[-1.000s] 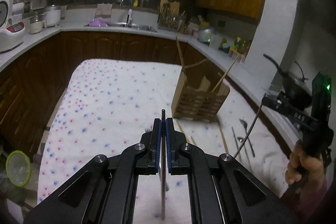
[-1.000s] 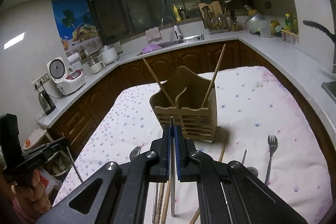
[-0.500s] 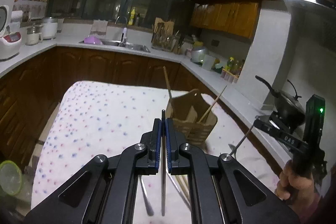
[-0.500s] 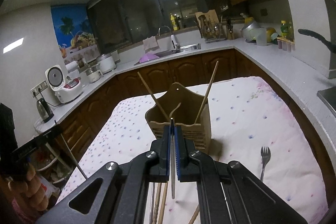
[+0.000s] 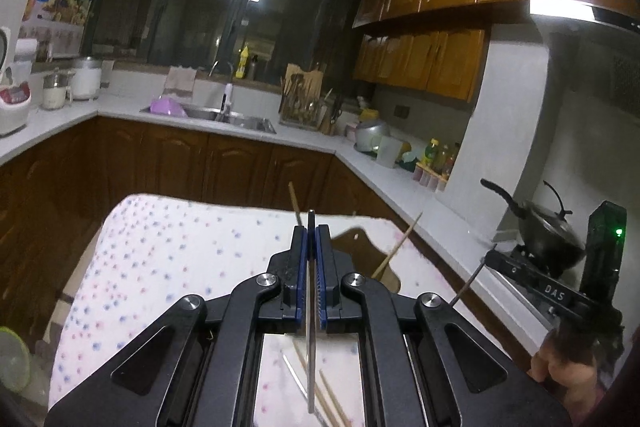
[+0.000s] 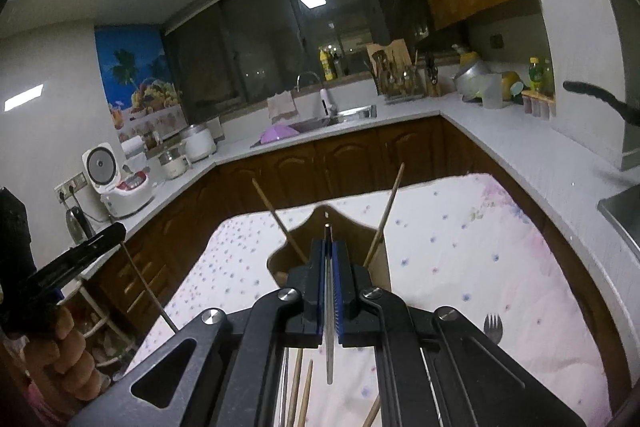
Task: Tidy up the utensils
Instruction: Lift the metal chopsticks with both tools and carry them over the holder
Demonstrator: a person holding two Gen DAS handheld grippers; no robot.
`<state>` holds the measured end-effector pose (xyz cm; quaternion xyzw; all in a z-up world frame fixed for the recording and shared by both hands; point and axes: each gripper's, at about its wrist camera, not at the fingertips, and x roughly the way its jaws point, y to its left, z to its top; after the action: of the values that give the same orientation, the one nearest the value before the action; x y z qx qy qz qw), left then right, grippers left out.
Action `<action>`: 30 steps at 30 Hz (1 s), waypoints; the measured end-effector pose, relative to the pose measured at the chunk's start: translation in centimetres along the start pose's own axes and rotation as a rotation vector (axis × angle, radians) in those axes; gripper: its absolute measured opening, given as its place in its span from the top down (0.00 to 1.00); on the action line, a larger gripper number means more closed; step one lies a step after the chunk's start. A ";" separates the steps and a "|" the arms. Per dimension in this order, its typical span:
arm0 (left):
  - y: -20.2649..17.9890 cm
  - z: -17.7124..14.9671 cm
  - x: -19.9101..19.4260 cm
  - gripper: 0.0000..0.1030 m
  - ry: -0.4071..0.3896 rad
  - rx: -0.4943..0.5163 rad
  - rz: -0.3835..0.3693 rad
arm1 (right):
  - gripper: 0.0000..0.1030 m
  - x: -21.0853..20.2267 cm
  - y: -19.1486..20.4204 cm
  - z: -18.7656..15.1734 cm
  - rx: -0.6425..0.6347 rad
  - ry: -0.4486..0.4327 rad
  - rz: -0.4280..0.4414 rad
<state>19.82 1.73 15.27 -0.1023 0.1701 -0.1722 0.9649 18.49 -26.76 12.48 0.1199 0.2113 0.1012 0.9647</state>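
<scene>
Here the table (image 6: 460,247) with its dotted cloth carries a wooden utensil holder (image 6: 372,267), which stands near the middle and already has two chopsticks (image 6: 386,215) leaning out of it at opposite slants. More chopsticks and a fork (image 6: 493,327) lie loose on the cloth at the near side.

Each gripper is clamped on a thin metal utensil handle. The left gripper (image 5: 311,259) pinches a slim metal piece (image 5: 310,339) whose shaft hangs down below the pads, with a short stub above them. The right gripper (image 6: 329,267) holds its own metal utensil (image 6: 329,347) the same way, lined up with the holder directly ahead.

To do this step well, I would judge that each utensil should be carried above the holder's rim before it goes down, so that the hanging end clears the front wall. Lower one at a time, into a compartment away from the slanted chopsticks, and open only once the low end is well inside. Which end is the working end I cannot tell.

Both grippers point slightly downward and forward over the table. In the right wrist view the left gripper shows at the left edge with a hand (image 6: 68,355) around its grip, its utensil slanting down. The right gripper sits nearer the holder's front.
</scene>
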 end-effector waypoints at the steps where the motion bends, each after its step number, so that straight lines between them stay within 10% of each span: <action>1: -0.1 0.4 0.2 0.97 -0.010 0.002 0.000 | 0.96 0.0 0.0 0.5 -0.003 -0.010 -0.002; 15: -1.0 6.7 6.1 0.97 -0.150 -0.041 0.002 | 0.96 1.8 -0.6 7.8 -0.005 -0.165 -0.039; 30: -0.5 3.0 14.4 0.97 -0.121 -0.081 0.076 | 0.96 8.3 -4.4 5.0 0.063 -0.096 -0.106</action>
<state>33.49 -3.58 13.88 -0.1448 0.1220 -0.1222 0.9743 28.72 -29.87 12.50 0.1437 0.1738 0.0375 0.9735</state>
